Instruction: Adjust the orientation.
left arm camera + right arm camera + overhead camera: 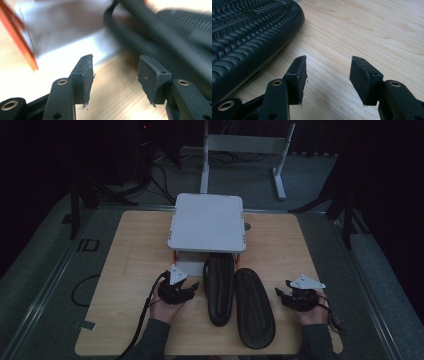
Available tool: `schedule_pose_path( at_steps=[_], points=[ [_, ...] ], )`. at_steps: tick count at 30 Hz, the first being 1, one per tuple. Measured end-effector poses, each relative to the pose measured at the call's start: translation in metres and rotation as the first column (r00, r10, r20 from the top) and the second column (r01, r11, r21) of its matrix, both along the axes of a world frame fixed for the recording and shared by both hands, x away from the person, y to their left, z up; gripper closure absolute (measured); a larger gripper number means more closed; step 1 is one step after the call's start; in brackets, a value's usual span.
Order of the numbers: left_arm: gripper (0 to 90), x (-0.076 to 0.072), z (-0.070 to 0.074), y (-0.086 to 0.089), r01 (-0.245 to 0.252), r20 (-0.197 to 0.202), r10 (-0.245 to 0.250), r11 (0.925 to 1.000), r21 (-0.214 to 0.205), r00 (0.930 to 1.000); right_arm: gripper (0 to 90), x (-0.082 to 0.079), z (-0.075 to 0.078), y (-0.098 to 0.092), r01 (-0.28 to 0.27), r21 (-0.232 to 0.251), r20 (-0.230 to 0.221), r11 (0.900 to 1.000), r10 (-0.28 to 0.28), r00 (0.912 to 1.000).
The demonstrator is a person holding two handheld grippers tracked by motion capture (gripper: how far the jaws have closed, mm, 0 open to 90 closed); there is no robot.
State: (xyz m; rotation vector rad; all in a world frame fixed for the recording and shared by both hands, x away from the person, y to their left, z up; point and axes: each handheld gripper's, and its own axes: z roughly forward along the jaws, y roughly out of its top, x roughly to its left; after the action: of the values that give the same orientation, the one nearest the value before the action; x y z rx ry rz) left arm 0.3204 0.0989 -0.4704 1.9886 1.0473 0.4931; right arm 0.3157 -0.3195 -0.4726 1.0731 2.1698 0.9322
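From above, two black slippers lie sole-up side by side on the wooden worktop [125, 250]: the left slipper [219, 290] reaches under a white stand [206, 222], the right slipper [255, 307] lies nearer the person. The left claw [192, 287] sits just left of them, the right claw [280, 292] just right.

Left gripper view: the left claw [115, 75] is spread, empty, a slipper [160, 37] blurred ahead.

Right gripper view: the right claw [328, 75] is spread over bare wood, a ribbed sole [244, 37] at its left.

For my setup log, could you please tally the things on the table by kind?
Black slippers: 2, one partly under the stand, the other beside it, sole up
White stand with orange legs: 1
Total: 3
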Motion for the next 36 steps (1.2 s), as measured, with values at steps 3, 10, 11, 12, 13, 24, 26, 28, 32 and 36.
schedule_pose_path(
  at_steps=[3, 10, 11, 12, 13, 24, 26, 28, 32, 36],
  points=[
    [46.5, 0.007, -0.02, -0.001, -0.009, -0.071, 0.009, 1.0, 0.0, 0.9974, 46.9, 0.0, 0.0, 0.0, 0.0, 0.0, 0.001, 1.0, 0.0, 1.0],
    [47.2, 0.015, -0.027, -0.016, 0.043, -0.084, -0.045, 0.9988, -0.026, 0.9954, 46.9, 0.0, -0.001, 0.001, -0.005, -0.003, -0.003, 1.0, 0.005, 1.0],
    [48.1, 0.02, -0.023, -0.019, 0.048, -0.08, -0.051, 0.9983, -0.031, 0.9955, 46.9, 0.0, -0.002, 0.003, -0.011, -0.005, -0.007, 0.9999, 0.011, 0.9999],
    [48.3, 0.021, -0.021, -0.021, 0.049, -0.073, -0.052, 0.9981, -0.036, 0.996, 46.8, 0.0, -0.002, 0.004, -0.015, -0.007, -0.008, 0.9999, 0.015, 0.9999],
    [49.0, 0.021, -0.019, -0.021, 0.05, -0.068, -0.053, 0.998, -0.038, 0.9963, 46.8, 0.0, -0.002, 0.005, -0.018, -0.014, -0.01, 0.9997, 0.018, 0.9998],
    [49.6, 0.013, 0.009, -0.047, 0.133, 0.021, -0.131, 0.9867, -0.095, 0.9911, 46.8, -0.001, -0.004, 0.017, -0.067, -0.035, -0.012, 0.9971, 0.067, 0.9977],
    [49.3, 0.011, 0.015, -0.055, 0.152, 0.04, -0.148, 0.983, -0.103, 0.9881, 46.8, -0.001, -0.005, 0.018, -0.071, -0.035, -0.013, 0.9968, 0.071, 0.9974],
    [49.7, 0.011, 0.023, -0.065, 0.164, 0.056, -0.16, 0.9834, -0.079, 0.9856, 46.8, -0.001, -0.005, 0.018, -0.078, -0.034, -0.014, 0.9963, 0.078, 0.9969],
    [49.0, 0.013, 0.026, -0.073, 0.18, 0.05, -0.177, 0.98, -0.083, 0.983, 46.7, -0.001, -0.006, 0.021, -0.085, -0.03, -0.021, 0.996, 0.084, 0.9962],
    [45.5, 0.009, 0.027, -0.08, 0.189, 0.088, -0.183, 0.9798, -0.065, 0.9792, 46.5, -0.001, -0.007, 0.021, -0.089, -0.038, -0.019, 0.9953, 0.088, 0.9959]
  ],
)
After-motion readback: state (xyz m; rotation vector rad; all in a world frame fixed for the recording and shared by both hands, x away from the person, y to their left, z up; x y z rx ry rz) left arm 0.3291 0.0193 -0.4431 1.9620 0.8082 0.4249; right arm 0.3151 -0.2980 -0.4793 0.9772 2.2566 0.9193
